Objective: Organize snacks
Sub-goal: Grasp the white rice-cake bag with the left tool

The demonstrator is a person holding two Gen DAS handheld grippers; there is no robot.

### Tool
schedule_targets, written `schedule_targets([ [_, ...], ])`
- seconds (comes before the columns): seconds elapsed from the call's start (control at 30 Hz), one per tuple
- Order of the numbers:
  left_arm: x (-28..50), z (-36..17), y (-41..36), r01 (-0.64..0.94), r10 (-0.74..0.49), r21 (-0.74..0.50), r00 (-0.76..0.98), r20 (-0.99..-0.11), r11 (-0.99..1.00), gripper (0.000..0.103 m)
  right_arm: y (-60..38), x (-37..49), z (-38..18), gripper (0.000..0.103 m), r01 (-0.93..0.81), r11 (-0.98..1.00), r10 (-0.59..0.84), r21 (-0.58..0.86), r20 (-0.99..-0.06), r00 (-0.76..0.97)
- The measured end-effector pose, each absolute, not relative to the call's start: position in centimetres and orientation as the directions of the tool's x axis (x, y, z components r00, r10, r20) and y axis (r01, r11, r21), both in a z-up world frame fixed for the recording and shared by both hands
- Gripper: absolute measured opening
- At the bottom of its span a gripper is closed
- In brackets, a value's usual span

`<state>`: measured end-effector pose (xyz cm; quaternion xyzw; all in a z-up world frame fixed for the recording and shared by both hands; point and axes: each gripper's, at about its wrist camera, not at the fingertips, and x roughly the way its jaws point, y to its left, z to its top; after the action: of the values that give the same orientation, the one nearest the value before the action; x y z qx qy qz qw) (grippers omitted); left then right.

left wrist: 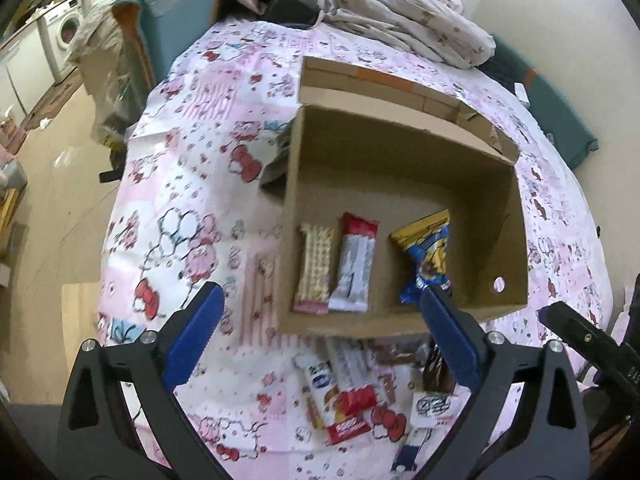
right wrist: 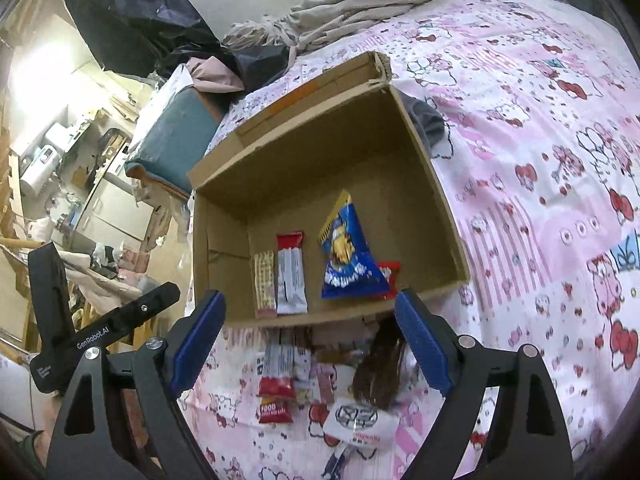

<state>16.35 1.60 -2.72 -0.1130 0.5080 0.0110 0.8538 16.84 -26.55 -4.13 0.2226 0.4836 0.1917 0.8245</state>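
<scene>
Meanwhile, both the left gripper [left wrist: 320, 316] and the right gripper [right wrist: 310, 320] hung with fingers spread wide and nothing between them. The cardboard box [left wrist: 508, 216] sat mid-bed on the pink bedspread [left wrist: 192, 208] (a cartoon print), holding a wafer bar [left wrist: 316, 268], a red-and-white bar [left wrist: 354, 266] and a blue chip bag [left wrist: 426, 256]. More loose snacks [left wrist: 352, 384] lay just outside the box's near wall.
</scene>
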Motion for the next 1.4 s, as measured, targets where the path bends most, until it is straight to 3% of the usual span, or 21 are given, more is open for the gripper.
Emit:
schedule_targets([
  [0.77, 11.4, -6.3, 3.0, -0.207, -0.092, -0.172, 0.347, -0.933, 0.963, 0.097, -26.2, 13.6, -8.0, 0.089, 0.037, 0.861, 0.472, 0.508, -0.823, 0.316],
  [1.1, 11.9, -9.0, 4.7, -0.309, -0.075, -0.167, 0.289, -0.954, 0.936, 0.096, -26.2, 14.1, -10.2, 0.089, 0.105, 0.853, 0.476, 0.511, -0.844, 0.247],
  [1.4, 12.3, -12.2, 3.1, -0.291, -0.108, -0.164, 0.199, -0.974, 0.943, 0.063, -26.4, 15.4, -11.1, 0.089, 0.152, 0.843, 0.475, 0.517, -0.846, 0.241],
])
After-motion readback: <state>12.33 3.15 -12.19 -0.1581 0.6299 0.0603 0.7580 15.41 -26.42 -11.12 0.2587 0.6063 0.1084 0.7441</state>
